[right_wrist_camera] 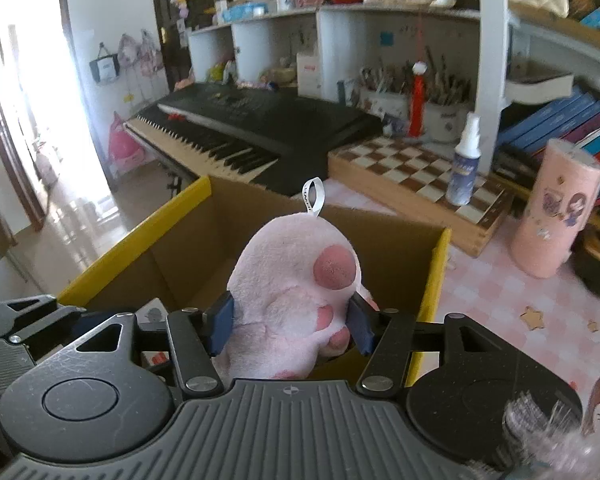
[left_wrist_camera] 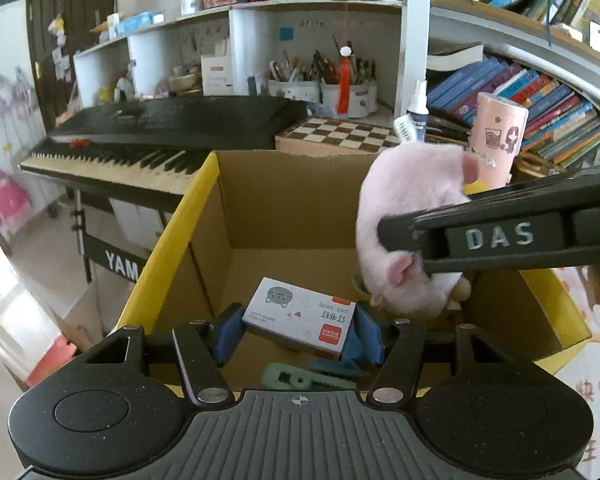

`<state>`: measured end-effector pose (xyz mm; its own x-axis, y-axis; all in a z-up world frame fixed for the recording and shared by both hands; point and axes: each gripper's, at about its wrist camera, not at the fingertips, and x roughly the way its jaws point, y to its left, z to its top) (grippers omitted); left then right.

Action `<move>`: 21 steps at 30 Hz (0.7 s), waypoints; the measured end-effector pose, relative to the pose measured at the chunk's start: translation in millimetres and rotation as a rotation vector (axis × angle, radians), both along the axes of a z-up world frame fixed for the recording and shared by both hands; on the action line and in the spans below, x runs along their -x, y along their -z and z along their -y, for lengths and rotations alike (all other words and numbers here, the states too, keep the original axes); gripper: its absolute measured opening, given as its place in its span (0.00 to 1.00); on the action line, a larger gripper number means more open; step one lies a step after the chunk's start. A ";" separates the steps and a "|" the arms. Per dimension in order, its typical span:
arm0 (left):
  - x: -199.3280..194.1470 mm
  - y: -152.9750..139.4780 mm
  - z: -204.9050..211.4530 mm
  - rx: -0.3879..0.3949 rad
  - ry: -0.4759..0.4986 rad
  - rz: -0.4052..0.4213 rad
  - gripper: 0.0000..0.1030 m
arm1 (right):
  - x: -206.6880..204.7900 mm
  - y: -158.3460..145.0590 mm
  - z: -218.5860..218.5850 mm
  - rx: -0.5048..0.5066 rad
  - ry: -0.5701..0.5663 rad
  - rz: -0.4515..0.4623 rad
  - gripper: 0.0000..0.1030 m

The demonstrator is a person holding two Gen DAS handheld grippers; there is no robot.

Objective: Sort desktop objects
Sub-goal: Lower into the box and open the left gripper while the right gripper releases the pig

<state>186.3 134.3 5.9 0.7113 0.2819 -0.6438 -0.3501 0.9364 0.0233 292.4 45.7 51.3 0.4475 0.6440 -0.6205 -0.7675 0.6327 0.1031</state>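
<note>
Over the box: both grippers hang above an open cardboard box (left_wrist_camera: 284, 216) with yellow-edged flaps, standing beside a keyboard (left_wrist_camera: 148, 136) and a chessboard (left_wrist_camera: 336, 136).
Left gripper (left_wrist_camera: 298, 330): blue pads pressed on the two ends of a small white staple box (left_wrist_camera: 300, 320), held over the box opening.
Staple box print: a grey cat face, a red corner patch, the characters 订书钉 and "24/6" – finer print too small to read.
Right gripper (right_wrist_camera: 290, 326): clamped on a pink plush toy (right_wrist_camera: 296, 300) at its sides, just above the box; its pads sink into the fur.
Plush details: a darker pink round patch and a white ribbon loop (right_wrist_camera: 313, 195) on top, its print unreadable.
Other writing: "DAS" on the right gripper's side, "YAM" on the keyboard stand (left_wrist_camera: 120, 266).
Left view only: a pale green object (left_wrist_camera: 300, 378) on the box floor under the staple box.
Right view only: a spray bottle (right_wrist_camera: 464, 160) standing on the chessboard, and a pink cylinder (right_wrist_camera: 556, 212) with cartoon figures on a pink checked cloth (right_wrist_camera: 500, 300).
</note>
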 end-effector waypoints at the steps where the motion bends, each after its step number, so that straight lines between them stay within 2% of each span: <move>1: -1.2 0.5 -0.7 0.009 0.000 -0.004 0.58 | -2.6 2.1 -2.1 0.005 -0.007 -0.017 0.54; 6: -5.4 2.2 -0.1 0.009 0.003 -0.020 0.60 | -11.4 9.0 -10.8 0.024 -0.023 -0.062 0.54; 11: -4.3 0.3 3.6 -0.056 -0.009 -0.009 0.69 | -16.5 12.7 -17.3 0.042 -0.047 -0.084 0.54; 18: 0.1 -3.1 3.3 -0.075 -0.020 0.009 0.74 | -17.4 15.7 -25.5 0.067 -0.071 -0.088 0.55; 21: 2.4 -5.5 6.0 -0.086 -0.012 0.020 0.75 | -17.0 16.9 -28.8 0.075 -0.075 -0.086 0.59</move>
